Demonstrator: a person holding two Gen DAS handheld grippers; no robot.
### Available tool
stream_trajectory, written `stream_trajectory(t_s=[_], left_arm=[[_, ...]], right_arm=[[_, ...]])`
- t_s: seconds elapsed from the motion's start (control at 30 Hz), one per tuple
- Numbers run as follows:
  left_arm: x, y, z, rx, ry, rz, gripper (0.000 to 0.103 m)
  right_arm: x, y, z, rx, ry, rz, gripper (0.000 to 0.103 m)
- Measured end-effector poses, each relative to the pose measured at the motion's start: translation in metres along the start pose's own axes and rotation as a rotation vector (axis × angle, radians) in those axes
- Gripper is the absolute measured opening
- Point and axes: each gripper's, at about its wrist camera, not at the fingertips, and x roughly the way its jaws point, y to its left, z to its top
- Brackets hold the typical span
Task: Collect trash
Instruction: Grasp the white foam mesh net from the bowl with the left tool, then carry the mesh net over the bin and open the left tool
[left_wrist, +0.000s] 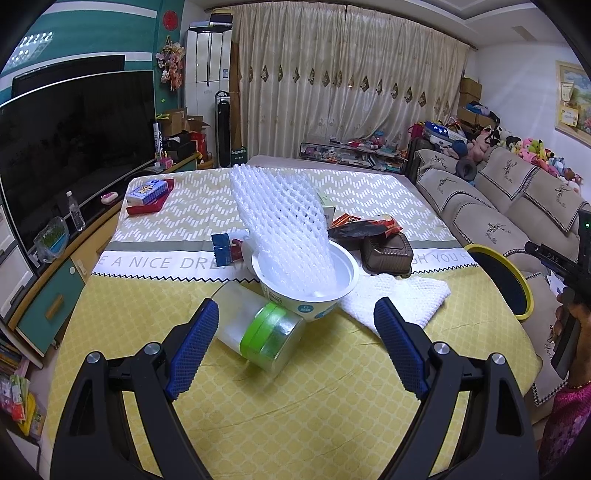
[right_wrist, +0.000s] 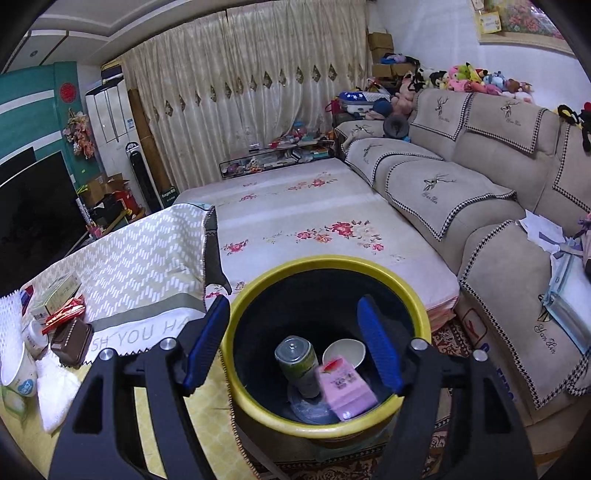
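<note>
The right hand-held gripper hangs directly above the yellow-rimmed trash bin, blue pads spread apart with nothing between them. Down inside the bin: a pink carton lies blurred near the front wall, a green drink can stands just behind and left of it, and a white bowl rests toward the back, right of the can.

Over to the left hand-held gripper: jaws wide open, empty, poised over the surface with its yellow patterned cloth. Between and just beyond its fingertips lies a clear plastic jar with a green band, tipped on its side. Touching the jar on its far side is a white paper cup, upright, with a white foam net sleeve sticking up out of it. Right of the cup, a white knitted cloth lies flat; beyond that sit a brown plastic tray and red snack wrappers. Left of the cup, a small blue-and-red box. From this view the bin's rim shows off the surface's right edge, with the person's hand and the other gripper nearby at the frame edge.
</note>
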Motion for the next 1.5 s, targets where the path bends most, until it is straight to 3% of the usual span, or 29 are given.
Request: stream_trajectory(t_s=[0.27,0.63,0.87,1.03,1.1,1.37,1.5], left_arm=[[0.011,0.003,0.020,-0.007,0.000,-0.021,0.089],[0.075,0.016,0.065,-0.035,0.095,-0.036,0.089],[0.102,0.023,0.067,-0.059,0.174,-0.042,0.058],[0.101,0.022,0.065,-0.055,0.150,-0.048,0.033],[0.098,0.023,0.065,-0.059,0.129,-0.047,0.015],[0.062,0.016,0.077,-0.017,-0.008,-0.019,0.012],[0.039,0.009,0.089,-0.016,-0.046,-0.044,0.012]], right_arm=[[-0.002,0.004,-0.004,-0.008,0.017,0.025,0.068],[0.003,0.019,-0.010,-0.038,0.050,0.062,0.068],[0.010,0.022,-0.011,-0.042,0.071,0.077,0.068],[0.012,0.022,-0.012,-0.042,0.078,0.078,0.068],[0.013,0.021,-0.012,-0.041,0.081,0.080,0.068],[0.006,0.020,-0.011,-0.039,0.067,0.085,0.068],[0.002,0.017,-0.009,-0.038,0.054,0.084,0.068]])
